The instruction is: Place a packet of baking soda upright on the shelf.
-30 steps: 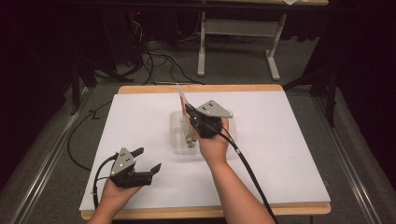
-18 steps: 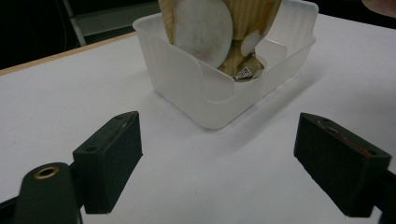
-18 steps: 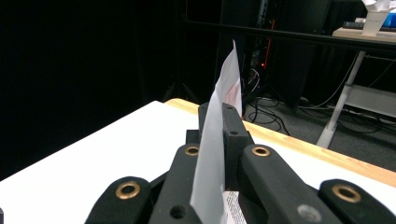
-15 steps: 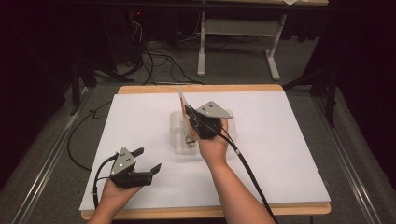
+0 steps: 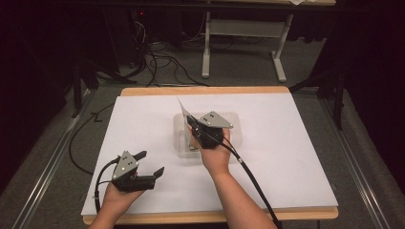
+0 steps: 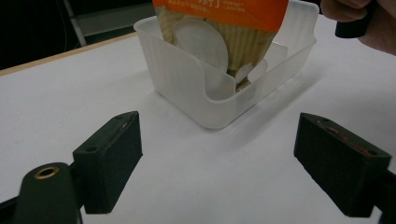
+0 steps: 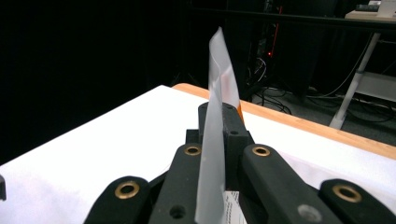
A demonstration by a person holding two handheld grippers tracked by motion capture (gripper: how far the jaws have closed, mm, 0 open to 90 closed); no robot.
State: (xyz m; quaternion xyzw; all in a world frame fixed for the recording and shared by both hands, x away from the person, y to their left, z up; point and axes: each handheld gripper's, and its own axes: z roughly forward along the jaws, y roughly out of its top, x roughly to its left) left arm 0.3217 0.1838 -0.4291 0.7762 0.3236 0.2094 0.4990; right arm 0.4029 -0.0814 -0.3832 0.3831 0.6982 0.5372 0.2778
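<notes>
White-covered table (image 5: 286, 143), dark room. Right tongs (image 5: 195, 128) pinch snack pouch (image 6: 224, 28) by its top edge, keeping it upright inside translucent bin (image 6: 187, 88) at centre. Left tongs (image 5: 152, 163) idle wide apart at 7 o'clock.

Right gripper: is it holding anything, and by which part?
Yes: the right gripper pinches the snack pouch by its flat top edge, its bottom in the clear bin.
</notes>
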